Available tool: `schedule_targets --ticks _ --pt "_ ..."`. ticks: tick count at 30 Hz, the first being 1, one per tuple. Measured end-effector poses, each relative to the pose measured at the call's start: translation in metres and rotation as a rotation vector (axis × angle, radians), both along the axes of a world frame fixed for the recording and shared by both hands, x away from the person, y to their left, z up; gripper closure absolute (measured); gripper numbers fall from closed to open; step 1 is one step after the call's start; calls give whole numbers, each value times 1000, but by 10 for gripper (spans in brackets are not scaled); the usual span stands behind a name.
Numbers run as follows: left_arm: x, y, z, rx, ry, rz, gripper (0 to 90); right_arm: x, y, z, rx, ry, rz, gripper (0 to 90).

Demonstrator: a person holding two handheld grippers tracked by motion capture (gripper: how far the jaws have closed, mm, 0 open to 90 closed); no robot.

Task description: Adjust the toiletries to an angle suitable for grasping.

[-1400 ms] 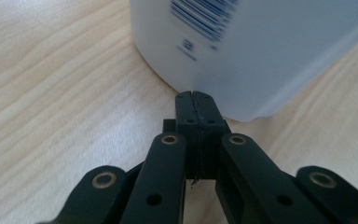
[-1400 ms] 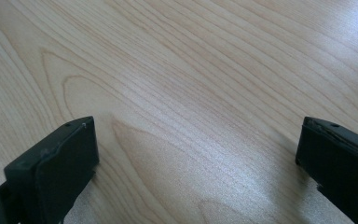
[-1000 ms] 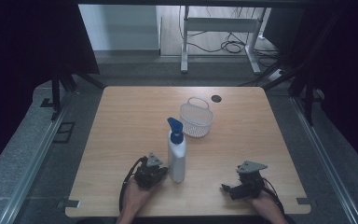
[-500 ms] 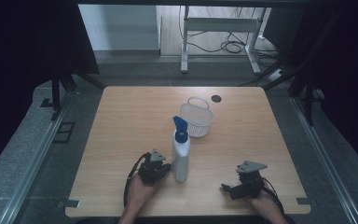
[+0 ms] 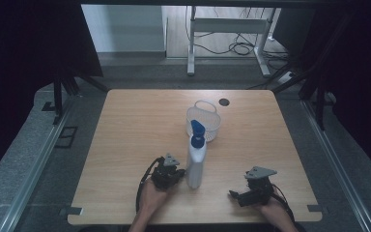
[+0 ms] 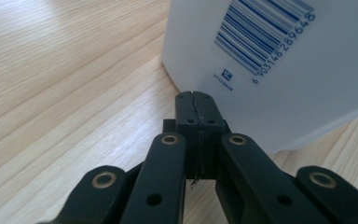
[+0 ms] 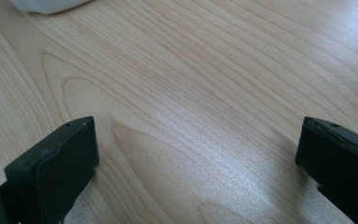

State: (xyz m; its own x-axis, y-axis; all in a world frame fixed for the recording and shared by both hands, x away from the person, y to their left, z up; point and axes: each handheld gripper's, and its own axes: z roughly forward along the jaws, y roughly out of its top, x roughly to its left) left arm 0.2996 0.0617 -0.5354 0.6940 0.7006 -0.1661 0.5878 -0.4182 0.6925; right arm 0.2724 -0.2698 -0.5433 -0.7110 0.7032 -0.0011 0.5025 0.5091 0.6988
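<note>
A: Table (image 5: 125,145) first. What's stood on it, rel. to the grippers?

B: Basket (image 5: 204,122) is set well ahead of the L gripper (image 5: 178,173), past the bottle (image 5: 196,159). It's kept upright w/ handle up, so it can be loaded from above, by judgement.

A: And the bottle?

B: It's stood upright, blue spray head on top, just beside the L gripper's tips, on their R side as seen from above. In the left gripper view the white wall and barcode of the bottle (image 6: 279,60) are seen right at the jaw tips.

A: Is it gripped?

B: No. The L gripper (image 6: 196,95) jaws are pressed together w/ nothing between; the closed tip is laid against the bottle's base. A push or nudge is judged the likely purpose, since a shut tip can't clamp a body that wide.

A: R gripper (image 5: 236,195)?

B: It's rested low on the table, well to the R of the bottle, held by the hand (image 5: 275,212). In the right gripper view its jaws are spread wide apart over bare wood, nothing held. Prob. it's kept parked and ready so the bottle can be received or steadied.

A: Risk?

B: A low push on a tall bottle: tipping is judged possible.
</note>
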Motion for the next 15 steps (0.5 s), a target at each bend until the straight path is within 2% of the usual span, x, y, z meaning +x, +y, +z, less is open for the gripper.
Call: schedule_targets --ticks 6,15 --pt "0 -10 -1 4 2 -26 894 0 0 0 0 0 0 0" --pt "-12 -27 2 6 2 -74 894 0 0 0 0 0 0 0"
